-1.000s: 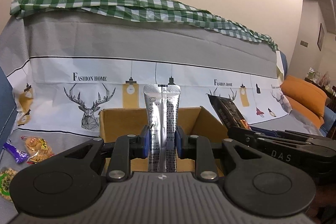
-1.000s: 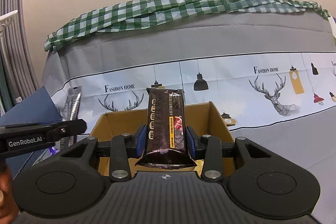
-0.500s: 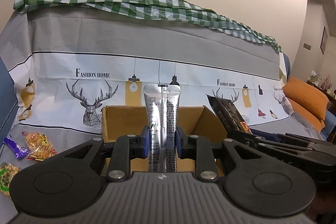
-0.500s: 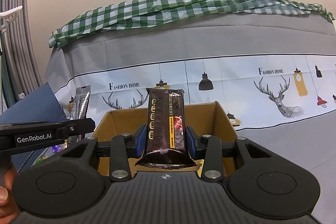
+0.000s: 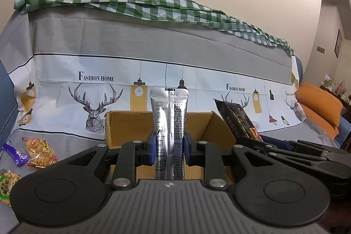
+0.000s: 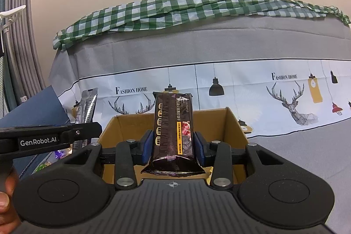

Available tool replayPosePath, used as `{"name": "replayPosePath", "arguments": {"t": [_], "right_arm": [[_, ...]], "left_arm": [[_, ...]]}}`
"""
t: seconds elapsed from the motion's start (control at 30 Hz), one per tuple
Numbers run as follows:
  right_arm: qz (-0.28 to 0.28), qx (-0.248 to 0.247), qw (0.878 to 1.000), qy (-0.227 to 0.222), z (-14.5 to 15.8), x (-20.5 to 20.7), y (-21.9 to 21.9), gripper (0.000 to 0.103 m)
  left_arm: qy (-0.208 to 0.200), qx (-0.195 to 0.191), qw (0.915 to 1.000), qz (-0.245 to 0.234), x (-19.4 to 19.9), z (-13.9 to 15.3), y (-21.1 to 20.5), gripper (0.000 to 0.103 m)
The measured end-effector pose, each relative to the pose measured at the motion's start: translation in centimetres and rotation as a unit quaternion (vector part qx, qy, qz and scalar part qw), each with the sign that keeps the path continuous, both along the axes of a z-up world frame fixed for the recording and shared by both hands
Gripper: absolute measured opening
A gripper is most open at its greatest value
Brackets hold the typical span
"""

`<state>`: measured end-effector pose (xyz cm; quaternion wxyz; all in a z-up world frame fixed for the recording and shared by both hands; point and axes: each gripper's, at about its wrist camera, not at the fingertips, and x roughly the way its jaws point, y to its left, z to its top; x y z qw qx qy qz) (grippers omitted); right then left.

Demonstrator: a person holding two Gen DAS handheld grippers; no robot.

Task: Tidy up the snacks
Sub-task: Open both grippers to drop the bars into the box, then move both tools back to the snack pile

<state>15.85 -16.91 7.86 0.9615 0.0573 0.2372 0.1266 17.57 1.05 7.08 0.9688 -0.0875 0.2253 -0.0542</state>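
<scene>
My left gripper (image 5: 168, 149) is shut on a silver stick sachet (image 5: 169, 120) that stands upright in front of an open cardboard box (image 5: 122, 124). My right gripper (image 6: 173, 146) is shut on a dark brown biscuit pack (image 6: 173, 124), held upright over the near edge of the same box (image 6: 232, 124). The right gripper and its pack (image 5: 239, 122) show at the right of the left wrist view. The left gripper with the sachet (image 6: 86, 109) shows at the left of the right wrist view. The box floor is mostly hidden.
Loose snacks lie on the sofa seat left of the box: a purple bar (image 5: 15, 152), an orange cracker bag (image 5: 40, 150) and a green nut bag (image 5: 6, 185). A deer-print cover (image 5: 92, 98) drapes the sofa back. An orange cushion (image 5: 318, 106) sits far right.
Both views have tilted slightly so the box and sofa sit a little higher and further right in frame. Both grippers still hold their packs the same way.
</scene>
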Motion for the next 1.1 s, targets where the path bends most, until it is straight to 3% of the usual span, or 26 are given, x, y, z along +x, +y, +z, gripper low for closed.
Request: {"name": "replayPosePath", "arguments": {"t": [0.3, 0.4, 0.47, 0.53, 0.7, 0.93, 1.1], "right_arm": [[0.007, -0.005, 1.0, -0.004, 0.2, -0.3, 0.0, 0.041], [0.006, -0.008, 1.0, -0.006, 0.3, -0.4, 0.1, 0.042], [0.004, -0.014, 1.0, -0.01, 0.3, -0.5, 0.2, 0.056], [0.001, -0.017, 1.0, -0.012, 0.4, -0.5, 0.3, 0.062], [-0.003, -0.019, 1.0, -0.012, 0.2, -0.4, 0.4, 0.063], [-0.018, -0.021, 1.0, -0.011, 0.1, -0.1, 1.7, 0.063], [-0.026, -0.025, 0.999, -0.027, 0.0, -0.7, 3.3, 0.063]], "left_arm": [[0.001, -0.007, 1.0, 0.001, 0.0, 0.1, 0.0, 0.028], [0.011, -0.021, 0.9997, -0.01, 0.1, 0.0, 0.2, 0.036], [0.009, -0.019, 0.9998, -0.008, 0.1, 0.0, 0.1, 0.043], [0.008, -0.017, 0.9998, -0.009, 0.1, 0.1, 0.1, 0.044], [0.01, -0.013, 0.9999, -0.003, 0.0, 0.2, 0.8, 0.047], [0.005, -0.009, 0.9995, 0.03, -0.8, 0.5, 3.4, 0.072], [0.017, -0.022, 0.9979, 0.058, -1.5, 0.5, 5.9, 0.084]]}}
